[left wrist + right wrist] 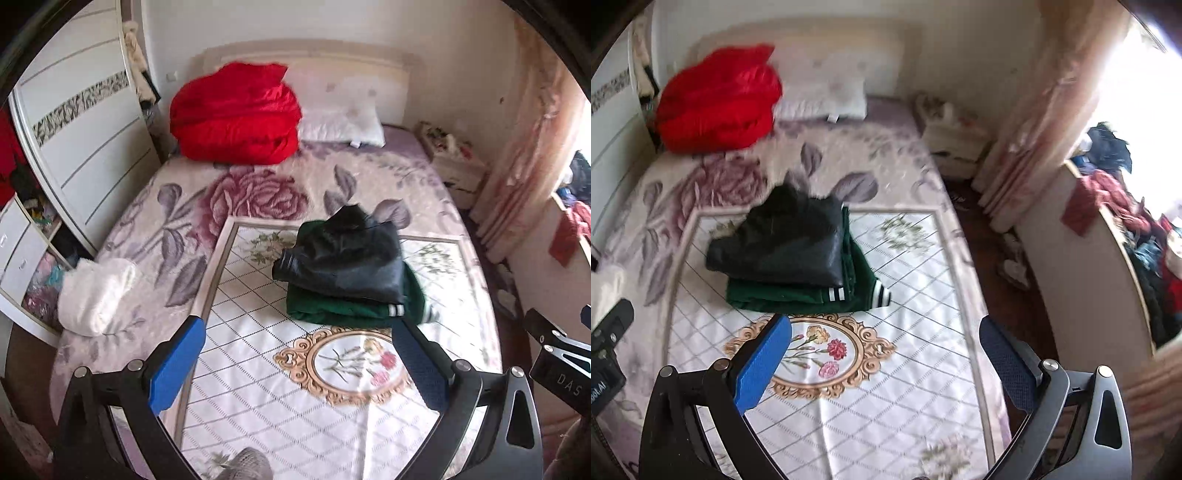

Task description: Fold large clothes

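In the left wrist view, the left claw (295, 365) is held above the bed (258, 387), fingers spread and empty; a grey thing at the bottom edge is cut off. A black jacket (343, 254) lies folded on a green garment (351, 306).

In the right wrist view, blurred, the right claw (882, 354) is likewise spread, empty. A cluttered shelf (1115, 221) is seen only here.

Green garment (354, 310) mostly hidden under black jacket (343, 258).

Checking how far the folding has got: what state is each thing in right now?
black jacket: folded, on top of the green garment
green garment: folded, at the bottom of the stack
white garment: rolled, apart at the bed's edge
red quilt: bundled by the pillow
left gripper: jaws open
right gripper: jaws open
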`<state>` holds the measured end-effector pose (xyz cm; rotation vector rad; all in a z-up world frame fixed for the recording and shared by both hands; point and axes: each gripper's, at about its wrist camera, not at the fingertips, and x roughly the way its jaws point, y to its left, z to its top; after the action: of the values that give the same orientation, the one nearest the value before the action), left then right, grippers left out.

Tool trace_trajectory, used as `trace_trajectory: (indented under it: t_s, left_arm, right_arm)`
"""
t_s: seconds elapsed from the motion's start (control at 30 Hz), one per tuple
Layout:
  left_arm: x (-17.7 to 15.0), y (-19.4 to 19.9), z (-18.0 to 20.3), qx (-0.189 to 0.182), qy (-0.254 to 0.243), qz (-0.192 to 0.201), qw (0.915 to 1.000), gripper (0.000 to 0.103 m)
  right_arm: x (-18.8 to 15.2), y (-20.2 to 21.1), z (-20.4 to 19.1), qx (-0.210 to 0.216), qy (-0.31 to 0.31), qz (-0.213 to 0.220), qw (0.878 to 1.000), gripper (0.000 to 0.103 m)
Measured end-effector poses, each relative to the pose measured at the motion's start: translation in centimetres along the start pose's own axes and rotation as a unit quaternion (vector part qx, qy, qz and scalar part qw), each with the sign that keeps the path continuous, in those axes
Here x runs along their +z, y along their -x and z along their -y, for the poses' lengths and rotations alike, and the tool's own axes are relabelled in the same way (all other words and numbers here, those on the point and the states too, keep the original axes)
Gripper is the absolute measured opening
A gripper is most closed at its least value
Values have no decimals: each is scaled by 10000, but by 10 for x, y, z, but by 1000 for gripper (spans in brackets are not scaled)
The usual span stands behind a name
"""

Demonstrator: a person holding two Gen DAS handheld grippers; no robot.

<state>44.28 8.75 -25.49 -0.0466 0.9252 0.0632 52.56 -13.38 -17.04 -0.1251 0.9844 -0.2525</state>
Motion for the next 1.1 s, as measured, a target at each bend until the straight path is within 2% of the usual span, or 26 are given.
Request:
trace_trajectory:
  t_s: [0.07, 0.27, 0.37, 0.53, 0.8, 0.97, 1.1]
  left_arm:
    - [-3, 47, -2, -32, -97, 125, 9999, 103]
    - [-16, 148, -9, -112, -121, 404, 9990, 103]
    - [-26, 185, -10, -138, -109, 525, 9985, 103]
    - [-44, 234, -10, -166, -132, 704, 9973, 103]
    - [-64, 273, -9, -100, -157, 778, 9968, 103]
    - [-66, 285, -10, -73, -107, 841, 9964, 103]
    - [-67, 295, -13, -32, -26, 960, 9954, 103]
  right_arm:
    - [-8, 51, 9, -47, -70, 158, 9998, 103]
    - [-34, 187, 30, 47, -105, 643, 9979, 103]
    - [-48, 245, 40, 72, -72, 900, 9959, 103]
    - [-74, 315, 55, 107, -103, 1177, 9929, 103]
    - [-111, 383, 69, 287, -171, 1345, 9904, 103]
    - [-124, 405, 73, 343, -165, 1372, 9898, 103]
    - [-122, 409, 76, 303, -139, 1433, 9891, 103]
